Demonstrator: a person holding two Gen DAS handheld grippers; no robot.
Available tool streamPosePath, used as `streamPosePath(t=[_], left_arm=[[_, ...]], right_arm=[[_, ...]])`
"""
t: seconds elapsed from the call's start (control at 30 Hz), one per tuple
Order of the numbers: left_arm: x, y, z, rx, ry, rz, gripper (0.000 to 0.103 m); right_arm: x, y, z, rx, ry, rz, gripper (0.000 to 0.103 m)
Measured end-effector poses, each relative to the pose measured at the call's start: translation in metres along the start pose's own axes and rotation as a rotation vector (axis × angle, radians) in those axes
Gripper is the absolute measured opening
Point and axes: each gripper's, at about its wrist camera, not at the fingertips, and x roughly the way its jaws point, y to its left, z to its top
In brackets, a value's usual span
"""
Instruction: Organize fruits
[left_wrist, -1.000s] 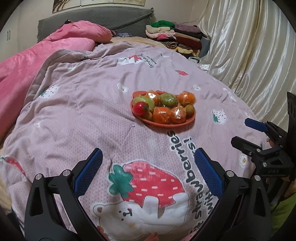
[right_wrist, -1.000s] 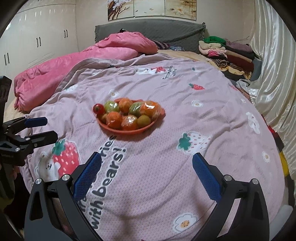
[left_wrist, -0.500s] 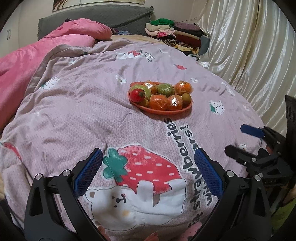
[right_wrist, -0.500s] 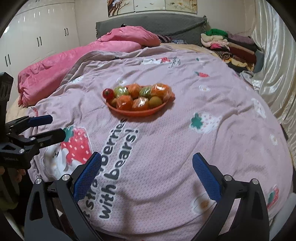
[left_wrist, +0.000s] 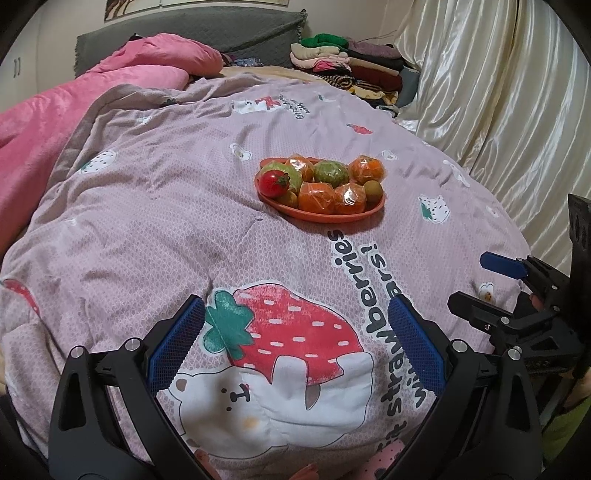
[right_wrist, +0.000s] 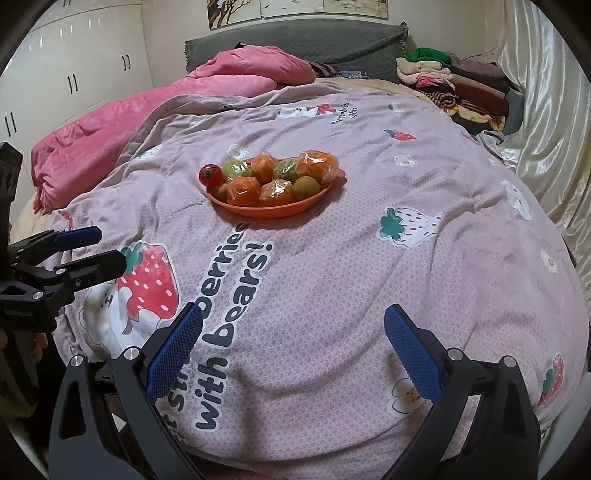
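Orange tray (left_wrist: 373, 211) heaped, fruits (left_wrist: 325, 172) overlapping (some hidden) | left gripper (left_wrist: 295, 343), right gripper (right_wrist: 293, 341): fingers spread, empty

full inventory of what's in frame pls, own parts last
plate: 1, orange, oval, on the quilt mid-bed
tomato: 1, red, at the plate's left end
wrapped oranges: 4, orange, in clear film, on the plate
green fruits: 2, green, wrapped, back row of the plate
small round fruits: at least 2, olive-brown, front of the plate
quilt: 1, mauve with strawberry and bear print, covers the bed
blanket: 1, pink, bunched at far left
folded clothes: 1 stack, mixed colours, far right by the headboard
curtain: 1, cream satin, along the bed's right side
wardrobe: white doors, far left
left tongs: black, blue pads, open, empty
right tongs: black, blue pads, open, empty
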Motion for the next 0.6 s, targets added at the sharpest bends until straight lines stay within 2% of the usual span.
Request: streamPosePath(t=[0.6], left_arm=[[-0.0042, 0.0003, 0.0014, -0.003, -0.021, 0.014, 0.093]], right_arm=[[0.0008, -0.0008, -0.0005, 0.002, 0.002, 0.0, 0.098]])
